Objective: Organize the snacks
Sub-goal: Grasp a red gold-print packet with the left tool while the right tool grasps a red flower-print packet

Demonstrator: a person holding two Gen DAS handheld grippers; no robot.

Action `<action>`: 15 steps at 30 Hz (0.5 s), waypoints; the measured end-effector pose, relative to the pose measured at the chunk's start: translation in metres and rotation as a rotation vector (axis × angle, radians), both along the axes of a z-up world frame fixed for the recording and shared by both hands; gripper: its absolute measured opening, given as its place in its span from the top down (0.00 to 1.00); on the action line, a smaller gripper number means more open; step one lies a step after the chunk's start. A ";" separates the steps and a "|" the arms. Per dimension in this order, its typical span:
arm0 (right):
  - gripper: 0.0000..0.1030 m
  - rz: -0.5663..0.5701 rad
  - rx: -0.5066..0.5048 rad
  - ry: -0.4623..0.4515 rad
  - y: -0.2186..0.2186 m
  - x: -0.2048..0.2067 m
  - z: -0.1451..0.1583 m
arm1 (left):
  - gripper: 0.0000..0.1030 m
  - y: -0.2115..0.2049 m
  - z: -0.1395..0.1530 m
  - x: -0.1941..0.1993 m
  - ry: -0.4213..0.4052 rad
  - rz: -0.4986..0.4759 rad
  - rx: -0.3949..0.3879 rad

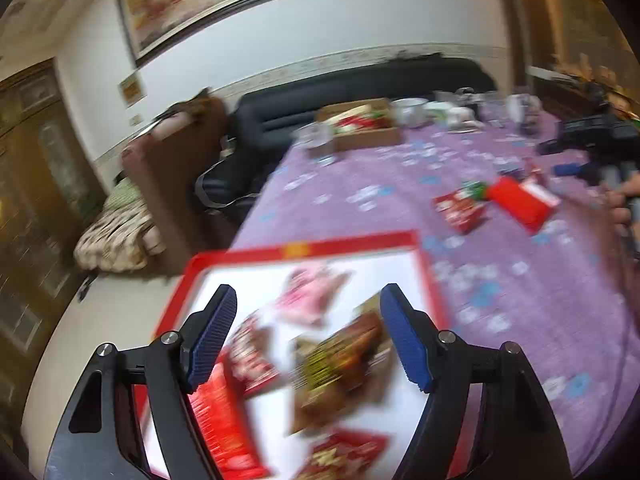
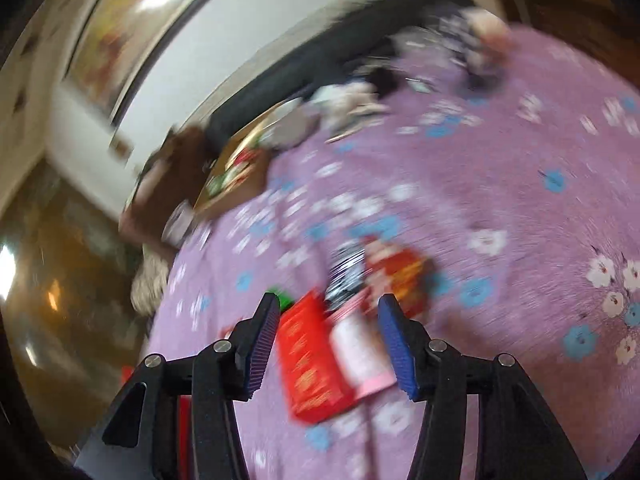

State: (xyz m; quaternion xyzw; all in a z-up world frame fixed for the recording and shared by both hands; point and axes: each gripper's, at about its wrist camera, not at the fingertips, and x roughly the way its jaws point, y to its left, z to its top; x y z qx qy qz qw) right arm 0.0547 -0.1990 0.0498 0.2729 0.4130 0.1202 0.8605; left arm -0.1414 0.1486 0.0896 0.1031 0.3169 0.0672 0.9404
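Observation:
A red-rimmed white tray point(image 1: 352, 242) lies on the purple flowered tablecloth point(image 1: 360, 184) and holds several snack packets, among them a brown packet point(image 1: 340, 372), a pink one point(image 1: 316, 294) and a red box point(image 1: 224, 424). My left gripper point(image 1: 308, 336) is open above the tray, empty. My right gripper point(image 2: 326, 340) is open, its fingers on either side of a red box point(image 2: 316, 364) lying on the cloth, not touching it. More packets point(image 2: 400, 272) lie just beyond. In the left view the red box point(image 1: 524, 200) and a red packet point(image 1: 460, 208) show at right beside the right gripper point(image 1: 592, 148).
A cardboard box with snacks point(image 1: 360, 124) stands at the table's far side, with cups and bowls point(image 1: 412, 110) beside it. A dark sofa point(image 1: 340, 92) and a brown chair point(image 1: 176, 160) are past the table's far edge. Both views are motion-blurred.

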 end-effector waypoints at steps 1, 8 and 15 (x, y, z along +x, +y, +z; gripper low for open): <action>0.47 -0.023 0.048 0.021 -0.012 0.007 -0.008 | 0.26 -0.012 0.004 0.006 0.007 -0.040 -0.013; 0.43 -0.004 0.125 0.032 -0.023 0.032 -0.045 | 0.20 -0.075 0.004 0.042 0.067 -0.195 -0.059; 0.66 0.039 0.001 -0.005 -0.007 0.038 -0.041 | 0.20 -0.120 -0.012 0.088 0.193 -0.229 -0.156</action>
